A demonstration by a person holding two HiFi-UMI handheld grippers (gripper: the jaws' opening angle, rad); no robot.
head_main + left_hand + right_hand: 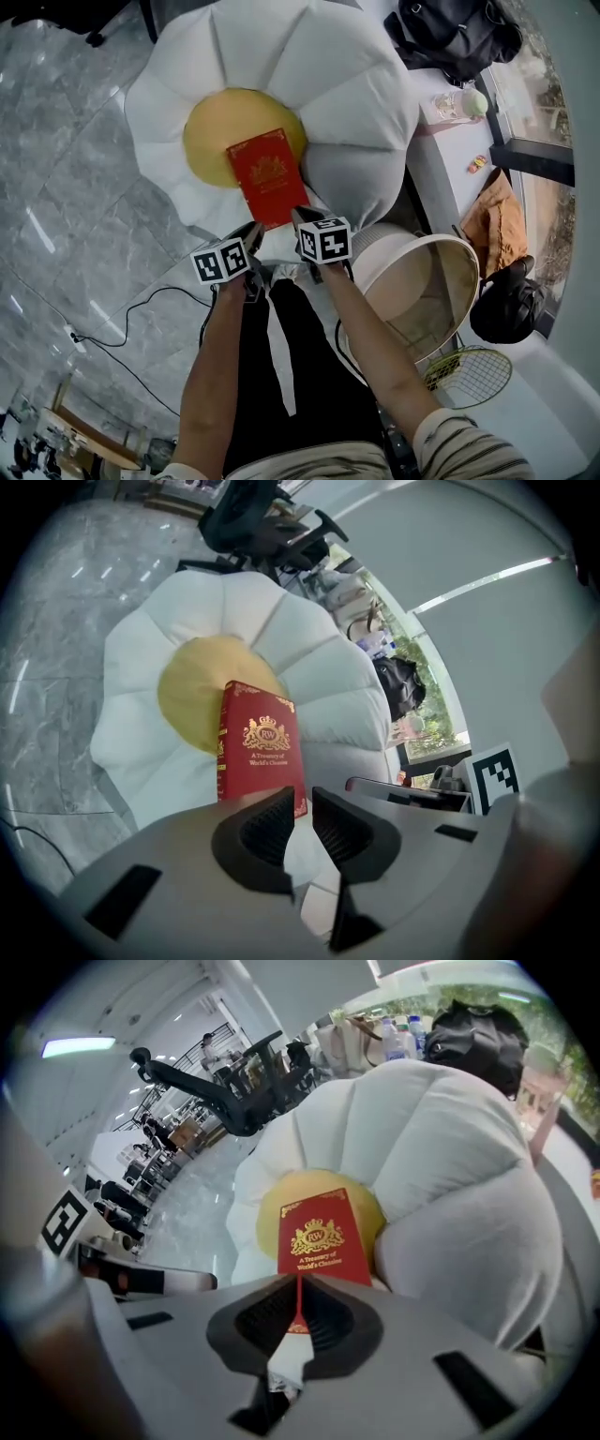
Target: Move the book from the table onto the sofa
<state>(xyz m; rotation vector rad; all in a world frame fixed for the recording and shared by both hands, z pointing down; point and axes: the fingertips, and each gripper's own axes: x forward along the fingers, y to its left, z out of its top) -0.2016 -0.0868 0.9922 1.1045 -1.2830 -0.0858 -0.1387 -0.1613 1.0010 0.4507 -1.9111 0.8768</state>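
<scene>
The red book (270, 178) with gold print lies flat on the yellow centre of a white flower-shaped sofa (309, 75). Both grippers hover just over its near edge. In the head view my left gripper (255, 231) sits at the book's near left corner and my right gripper (302, 217) at its near right corner. In the left gripper view the jaws (304, 803) keep a narrow gap with nothing in it, and the book (261, 752) lies beyond. In the right gripper view the jaws (300, 1288) are shut to a thin slit, through which only a strip of the book (323, 1237) shows.
A round beige tub (431, 281) stands right of my legs, with a badminton racket (469, 375) and a black bag (506, 300) beside it. A white table (441, 159) at the right carries a cup, and another black bag (459, 33) lies behind it. A cable (141, 309) runs across the grey floor.
</scene>
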